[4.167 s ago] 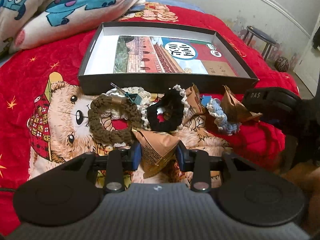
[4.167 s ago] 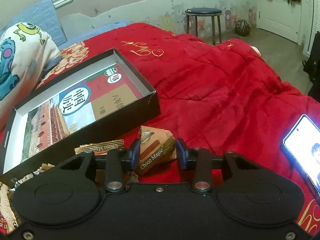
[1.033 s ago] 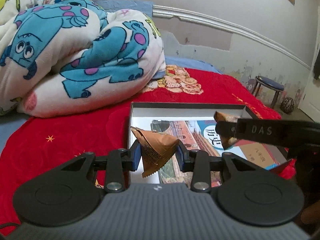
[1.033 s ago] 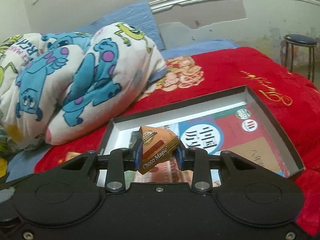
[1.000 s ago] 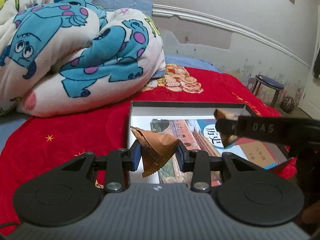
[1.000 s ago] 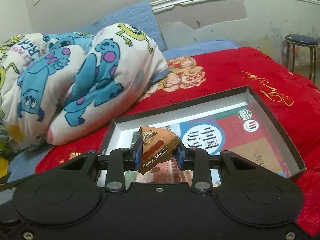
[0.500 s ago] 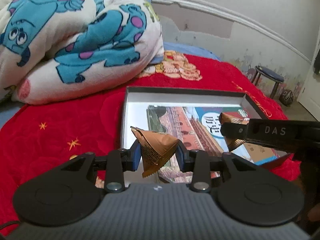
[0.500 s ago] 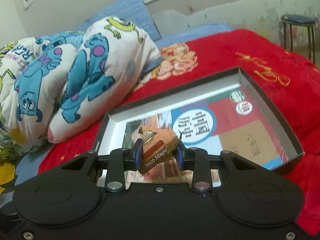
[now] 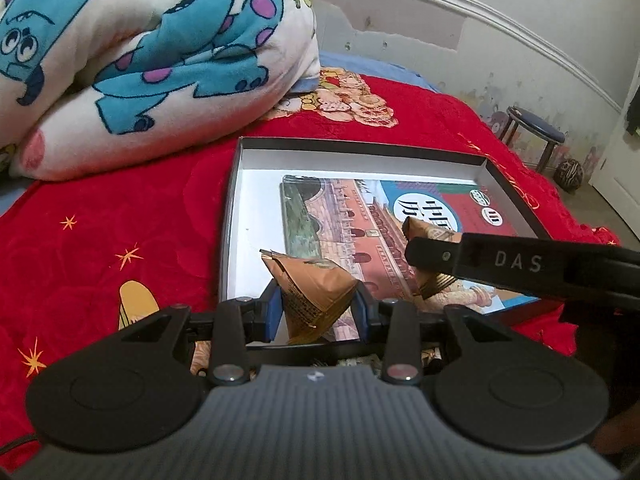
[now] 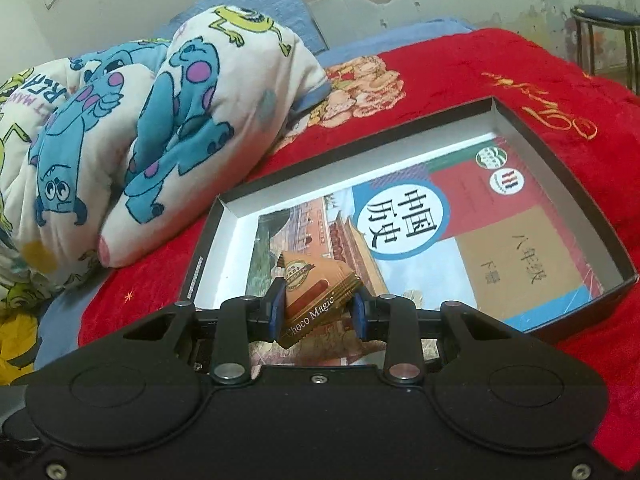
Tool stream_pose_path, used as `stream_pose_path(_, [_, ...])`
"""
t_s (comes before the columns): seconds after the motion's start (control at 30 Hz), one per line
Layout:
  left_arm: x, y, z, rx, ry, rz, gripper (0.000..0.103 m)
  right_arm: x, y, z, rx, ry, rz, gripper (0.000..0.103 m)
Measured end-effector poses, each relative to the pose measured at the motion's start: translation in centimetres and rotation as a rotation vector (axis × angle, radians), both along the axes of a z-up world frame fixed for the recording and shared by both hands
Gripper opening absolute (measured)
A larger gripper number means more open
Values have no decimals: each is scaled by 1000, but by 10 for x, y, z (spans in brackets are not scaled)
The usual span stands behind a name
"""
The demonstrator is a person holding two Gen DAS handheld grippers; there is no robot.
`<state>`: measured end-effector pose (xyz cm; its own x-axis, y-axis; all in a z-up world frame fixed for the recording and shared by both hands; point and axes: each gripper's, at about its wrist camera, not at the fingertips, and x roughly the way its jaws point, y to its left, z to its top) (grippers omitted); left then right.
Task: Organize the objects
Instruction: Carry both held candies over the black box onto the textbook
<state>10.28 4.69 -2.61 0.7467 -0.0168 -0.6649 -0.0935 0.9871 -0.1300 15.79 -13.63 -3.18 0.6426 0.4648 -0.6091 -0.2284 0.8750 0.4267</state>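
Clearly your left tool (image 9: 316,312) pinches a brown snack packet (image 9: 312,294) over the near left corner of the black box (image 9: 230,216) on the bed. Your right tool (image 10: 318,314) clamps a "Choco Magic" packet (image 10: 316,300) above the book (image 10: 440,232) inside, hiding its lower edge and the box's near wall.

Red bedspread (image 9: 120,200) under cartoon quilt (image 9: 140,60); peeling wall (image 9: 420,28); blue-topped stool (image 9: 534,124).
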Motion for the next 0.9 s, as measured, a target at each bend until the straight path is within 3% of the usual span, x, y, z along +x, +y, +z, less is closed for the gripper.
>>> stream_pose_path(0.5, [3, -6, -8, 4, -12, -19, 42, -6, 10, -5, -25, 24, 18, 32])
stream_pose_path(0.9, [0, -15, -7, 58, -37, -36, 45, -4, 9, -11, -30, 44, 5, 32])
